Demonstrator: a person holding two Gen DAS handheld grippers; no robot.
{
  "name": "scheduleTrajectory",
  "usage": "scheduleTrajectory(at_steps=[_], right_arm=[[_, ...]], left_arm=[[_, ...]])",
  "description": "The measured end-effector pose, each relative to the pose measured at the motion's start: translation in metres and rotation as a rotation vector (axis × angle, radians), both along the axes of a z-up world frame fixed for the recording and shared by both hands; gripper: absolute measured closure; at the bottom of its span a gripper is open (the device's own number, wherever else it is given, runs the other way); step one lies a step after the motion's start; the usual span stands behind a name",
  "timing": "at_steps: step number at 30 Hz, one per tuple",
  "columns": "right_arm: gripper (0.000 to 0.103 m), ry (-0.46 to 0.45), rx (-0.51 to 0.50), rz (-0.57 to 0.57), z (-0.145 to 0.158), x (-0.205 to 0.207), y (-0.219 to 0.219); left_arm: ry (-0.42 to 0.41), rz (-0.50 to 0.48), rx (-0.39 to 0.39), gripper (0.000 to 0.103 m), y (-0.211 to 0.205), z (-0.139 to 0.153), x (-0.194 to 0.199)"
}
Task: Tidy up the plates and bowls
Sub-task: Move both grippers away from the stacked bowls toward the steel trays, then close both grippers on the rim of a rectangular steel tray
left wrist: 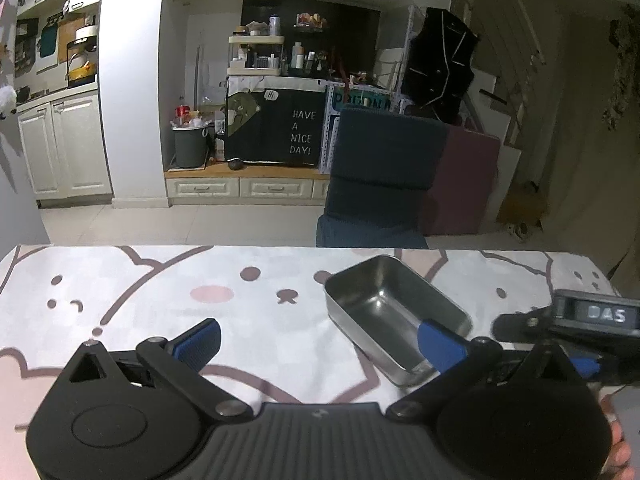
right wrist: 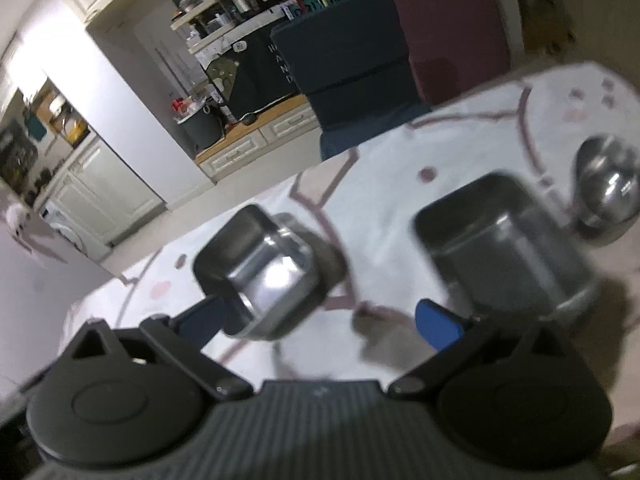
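A: Where is the tray?

B: In my left view, the rectangular steel tray (left wrist: 394,316) lies on the bear-print tablecloth (left wrist: 160,300), long axis from 11 to 5 o'clock. My left gripper (left wrist: 318,344) is spread apart, its right finger (left wrist: 440,344) over the near rim.

A: And the right?

B: The right gripper (right wrist: 320,320) is also apart, holding nothing. The view is blurred.

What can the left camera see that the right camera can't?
Only the left view shows the other tongs at its right edge, and the whole "HAVE A NICE DAY!" cloth. Only the right view shows a second tray and a round bowl. Both show one steel tray on the bear tablecloth, the blue chair and the bin. Both tongs are open.
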State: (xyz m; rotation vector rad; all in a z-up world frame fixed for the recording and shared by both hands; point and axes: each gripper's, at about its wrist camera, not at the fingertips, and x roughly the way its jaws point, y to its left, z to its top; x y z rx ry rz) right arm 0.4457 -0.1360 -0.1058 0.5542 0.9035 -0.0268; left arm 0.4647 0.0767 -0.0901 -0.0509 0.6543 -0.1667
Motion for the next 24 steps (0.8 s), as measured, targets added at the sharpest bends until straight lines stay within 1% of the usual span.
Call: scheduleTrajectory(at_steps=[3, 5, 7, 8, 11, 13, 15, 16, 17, 19, 21, 23, 24], right_arm=[[0.014, 0.011, 0.049, -0.043, -0.014, 0.011, 0.014], [0.025, 0.019, 0.075, -0.066, -0.02, 0.017, 0.019], [0.031, 0.024, 0.098, -0.097, -0.027, 0.021, 0.025], [0.037, 0.026, 0.109, -0.108, -0.029, 0.024, 0.027], [0.049, 0.031, 0.143, -0.112, -0.037, 0.031, 0.033], [0.053, 0.034, 0.149, -0.112, -0.039, 0.034, 0.036], [0.055, 0.04, 0.142, -0.103, -0.038, 0.036, 0.039], [0.057, 0.049, 0.132, -0.093, -0.037, 0.036, 0.04], [0.064, 0.061, 0.115, -0.082, -0.037, 0.038, 0.042], [0.074, 0.073, 0.074, -0.068, -0.035, 0.039, 0.044], [0.079, 0.07, 0.052, -0.054, -0.033, 0.04, 0.043], [0.087, 0.067, 0.034, -0.029, -0.031, 0.041, 0.042], [0.088, 0.067, 0.018, -0.022, -0.03, 0.04, 0.041]], left_arm=[[-0.01, 0.009, -0.016, 0.0, 0.006, -0.005, 0.01], [-0.021, 0.009, -0.031, 0.0, 0.009, -0.006, 0.014], [-0.039, 0.006, -0.036, 0.0, 0.01, -0.008, 0.019], [-0.046, 0.006, -0.04, 0.0, 0.011, -0.009, 0.021], [-0.058, 0.012, -0.063, 0.002, 0.012, -0.012, 0.029], [-0.057, 0.005, -0.088, 0.005, 0.012, -0.015, 0.032], [-0.051, -0.008, -0.077, 0.007, 0.011, -0.018, 0.034], [-0.051, -0.016, -0.068, 0.008, 0.009, -0.019, 0.035], [-0.053, -0.023, -0.059, 0.009, 0.009, -0.02, 0.035], [-0.047, -0.028, -0.05, 0.012, 0.009, -0.022, 0.035], [-0.041, -0.03, -0.051, 0.014, 0.009, -0.025, 0.035], [-0.034, -0.032, -0.051, 0.015, 0.009, -0.027, 0.036], [-0.034, -0.036, -0.051, 0.016, 0.008, -0.028, 0.036]])
